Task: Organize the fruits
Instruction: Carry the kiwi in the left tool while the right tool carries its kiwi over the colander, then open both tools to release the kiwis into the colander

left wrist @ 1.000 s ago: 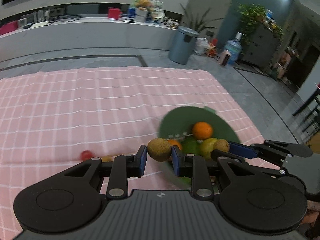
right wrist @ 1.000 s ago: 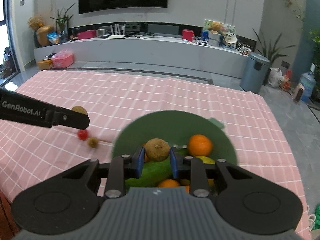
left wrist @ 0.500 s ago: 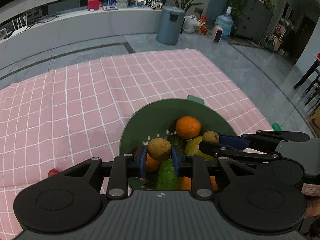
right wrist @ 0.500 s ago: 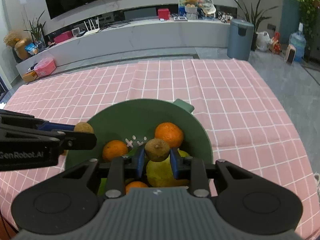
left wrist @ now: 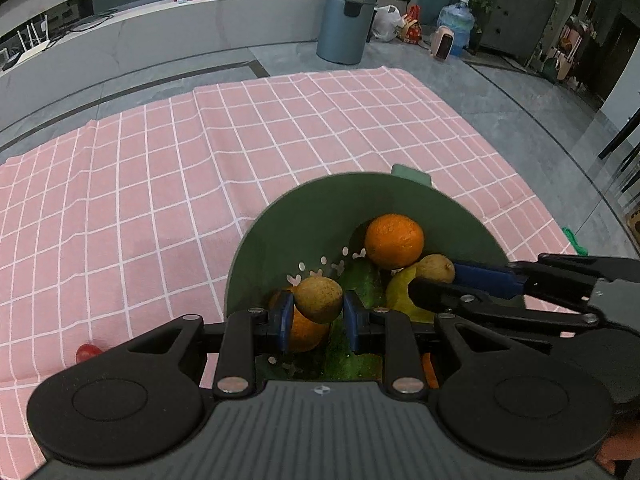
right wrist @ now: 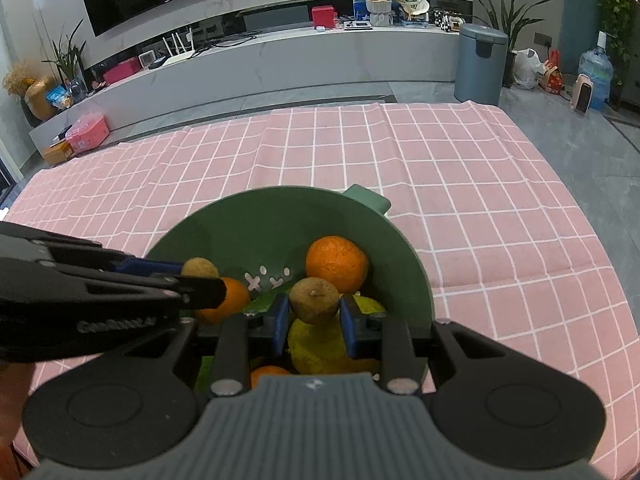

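Left wrist view: a small brown fruit (left wrist: pixel 319 299) is pinched between the blue pads of the left gripper (left wrist: pixel 316 316), and it is now held over the inside of the green bowl (left wrist: pixel 280 232). One second ago this gripper was seen outside the bowl, with its fruit above the pink checked cloth (left wrist: pixel 160 184); since then it has been carried over the rim. A second brown fruit (right wrist: pixel 314 294) is pinched in the same way by the right gripper (right wrist: pixel 314 318), which has also been brought deeper over the bowl. It is judged that both fruits are ready to be released, so this step is nearly finished.

Inside the bowl an orange (left wrist: pixel 394 241), a yellow fruit (right wrist: pixel 320 348), a green fruit (left wrist: pixel 362 280) and more oranges are already lying, so little free floor is left; a dropped fruit could roll against them. The two grippers are close to each other above the bowl, and care may be needed so that their fingers do not touch. A small red fruit (left wrist: pixel 87 354) is seen on the cloth, to the left of the bowl and well apart from it, so the task is probably not complete. Open cloth is seen all around beyond the bowl handle (right wrist: pixel 366 199).
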Motion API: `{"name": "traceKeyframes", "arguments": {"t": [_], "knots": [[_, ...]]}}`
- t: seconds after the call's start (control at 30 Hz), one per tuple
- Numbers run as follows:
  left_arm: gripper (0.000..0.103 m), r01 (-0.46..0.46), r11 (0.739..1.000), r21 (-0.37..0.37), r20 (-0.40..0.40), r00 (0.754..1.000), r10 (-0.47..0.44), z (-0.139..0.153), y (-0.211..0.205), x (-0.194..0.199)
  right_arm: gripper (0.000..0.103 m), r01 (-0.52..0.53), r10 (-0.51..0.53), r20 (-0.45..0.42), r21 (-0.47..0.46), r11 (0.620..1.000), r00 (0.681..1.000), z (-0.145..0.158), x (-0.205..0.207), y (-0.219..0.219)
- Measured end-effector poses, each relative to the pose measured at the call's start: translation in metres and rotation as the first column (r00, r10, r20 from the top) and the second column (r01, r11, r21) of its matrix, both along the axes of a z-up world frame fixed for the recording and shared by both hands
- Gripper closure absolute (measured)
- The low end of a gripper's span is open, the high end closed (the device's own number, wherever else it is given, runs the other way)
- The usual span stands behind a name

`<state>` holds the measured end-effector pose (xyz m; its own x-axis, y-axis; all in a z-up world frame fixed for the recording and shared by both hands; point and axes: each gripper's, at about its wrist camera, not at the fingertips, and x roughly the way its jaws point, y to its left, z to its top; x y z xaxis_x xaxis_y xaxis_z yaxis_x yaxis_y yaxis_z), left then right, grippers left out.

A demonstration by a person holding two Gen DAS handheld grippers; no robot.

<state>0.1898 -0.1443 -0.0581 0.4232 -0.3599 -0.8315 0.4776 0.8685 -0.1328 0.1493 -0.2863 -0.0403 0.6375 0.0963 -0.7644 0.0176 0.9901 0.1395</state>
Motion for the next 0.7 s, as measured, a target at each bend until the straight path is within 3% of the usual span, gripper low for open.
{"name": "traceKeyframes", "arguments": {"t": [0.4, 0.7], "knots": [[0.073, -0.024, 1.000, 0.003, -0.028, 0.999, 0.024, -0.011, 0.006, 0.003, 0.080, -0.035, 0.035, 0.007, -0.007, 0.999, 0.999, 0.001, -0.002, 0.004], [0.051, -0.073, 0.997, -0.037, 0.004, 0.997, 0.074, 0.010, 0.020, 0.000, 0.080, -0.052, 0.052, 0.012, 0.002, 0.999, 0.999, 0.001, -0.002, 0.002]]}}
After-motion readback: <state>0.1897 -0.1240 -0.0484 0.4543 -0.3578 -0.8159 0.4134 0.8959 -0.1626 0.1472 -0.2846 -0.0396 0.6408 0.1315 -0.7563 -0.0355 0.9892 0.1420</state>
